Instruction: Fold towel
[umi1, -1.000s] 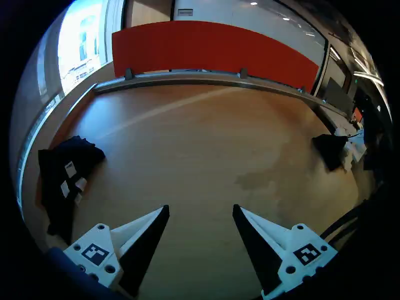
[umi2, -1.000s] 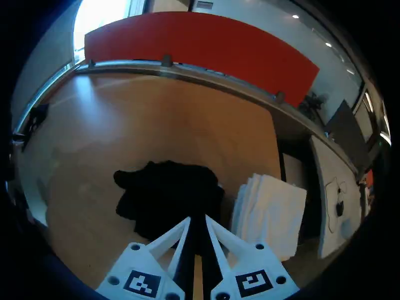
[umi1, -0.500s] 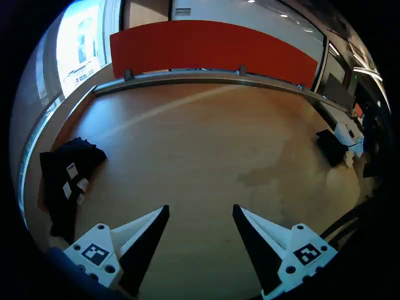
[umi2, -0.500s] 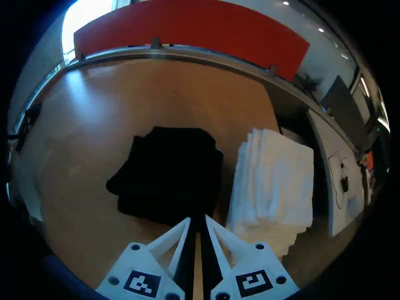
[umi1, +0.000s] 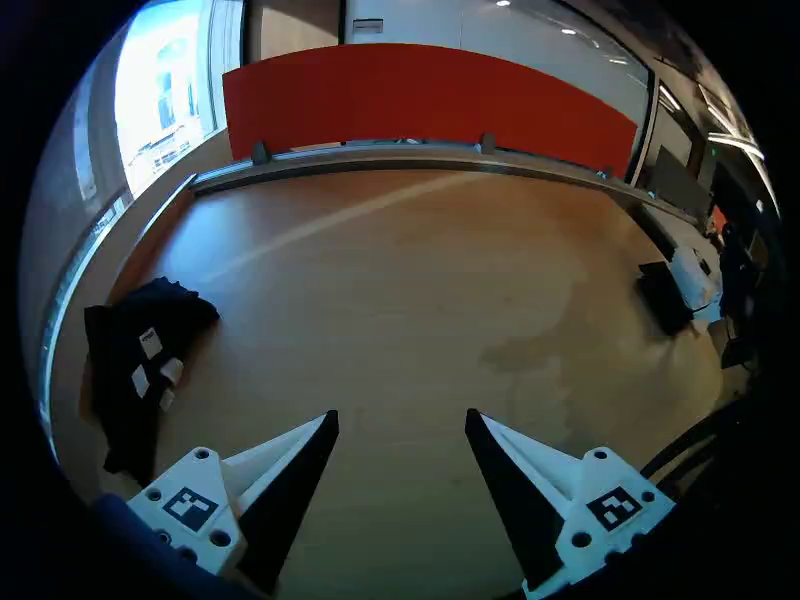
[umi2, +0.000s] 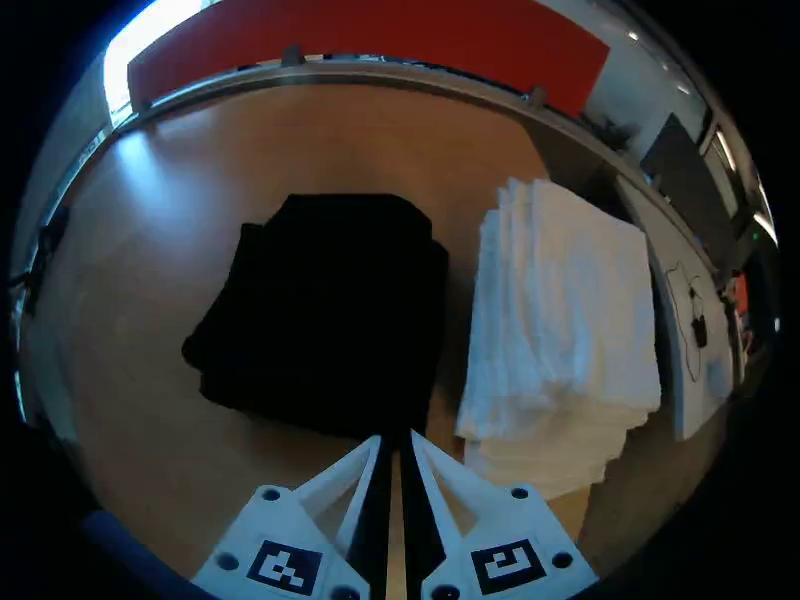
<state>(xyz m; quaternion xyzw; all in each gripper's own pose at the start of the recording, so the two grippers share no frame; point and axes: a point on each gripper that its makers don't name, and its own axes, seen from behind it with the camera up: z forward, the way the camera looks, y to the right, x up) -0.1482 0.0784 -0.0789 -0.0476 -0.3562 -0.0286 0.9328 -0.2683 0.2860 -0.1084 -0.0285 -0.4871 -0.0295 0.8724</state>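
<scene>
In the left gripper view, left gripper (umi1: 400, 420) spread wide, its 2 dark fingers well apart, with bare wood of the table (umi1: 400, 290) between them. Held over the near part of the board. Off to the left, near the table's edge, a crumpled dark towel (umi1: 135, 380) in a loose heap, with small pale tags on top, well apart from the fingertips. Along the far edge, a metal rail (umi1: 400, 155), and behind it a red panel (umi1: 430, 95). Bright window (umi1: 160, 95) at the far left. At the far right of the table, a small dark shape (umi1: 665, 295) beside something white (umi1: 695, 275), possibly 2 folded piles, though too small to tell for sure.

In the right gripper view, right gripper (umi2: 395, 445) pressed together, with only a thin slit of table wood between the 2 fingers. Tips poised at the near edge of a black folded stack (umi2: 320, 300), which lies flat on the wood. Just beside it on the right, a white folded stack (umi2: 570, 320), several layers high and stepped along its near side. A narrow strip of table between the 2 piles. Beyond the white stack, a grey desk (umi2: 690, 370) with a thin cable on it.
</scene>
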